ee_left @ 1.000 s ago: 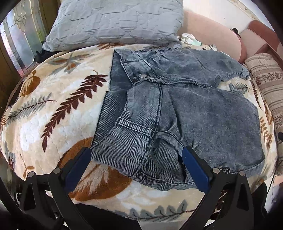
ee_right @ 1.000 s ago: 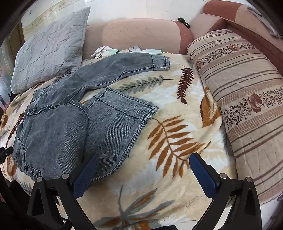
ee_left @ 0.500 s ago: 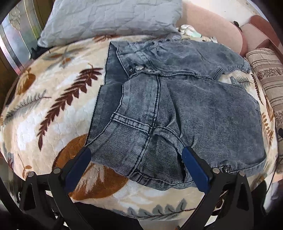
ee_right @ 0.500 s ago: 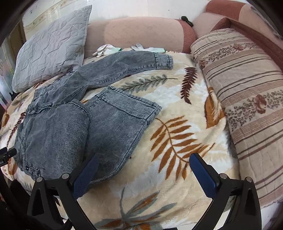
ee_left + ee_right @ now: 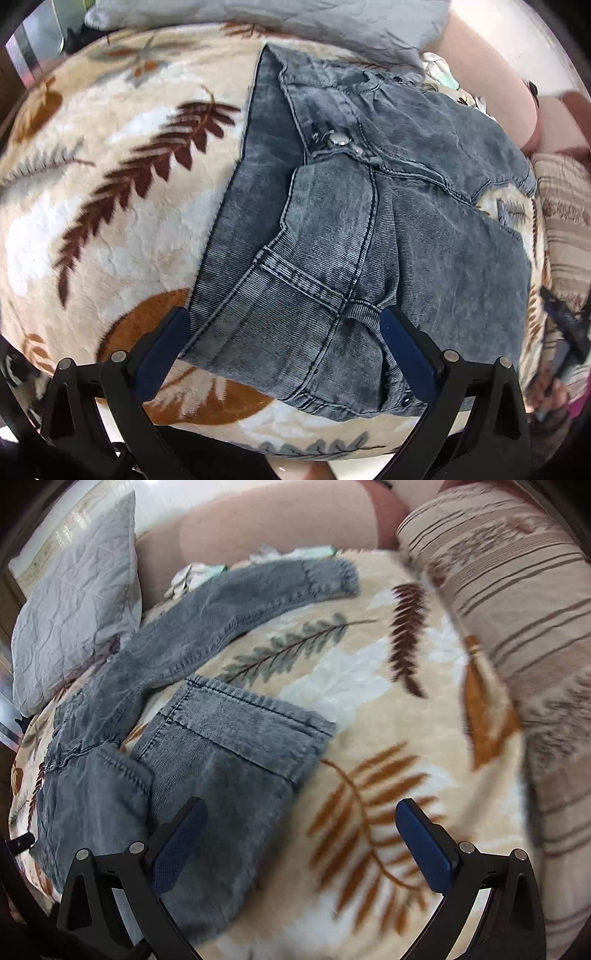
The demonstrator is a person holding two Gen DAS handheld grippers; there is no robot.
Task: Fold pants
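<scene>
Blanket in cream with fern and leaf prints, spread wide across the bed. Striped bolster cushion along the right edge, pinkish headboard roll at the far side, grey quilted pillow propped far left. Grey denim pants lying flat on the blanket, left of centre in the right wrist view: one leg stretched out toward the far right with its cuff near the headboard roll, the other leg doubled back on itself, hem stitching facing the far side. Waistband end toward the left, metal button showing at the fly in the left wrist view. Small pale cloths bunched just beyond the far leg, too blurred to identify. Left gripper spread wide, low over the near hip of the pants, blue pads straddling the pocket seam, pinching nothing. Right gripper also spread wide, left finger over the folded leg's near edge, right finger over bare blanket, nothing between them. Contact with the fabric impossible to judge from either view.
</scene>
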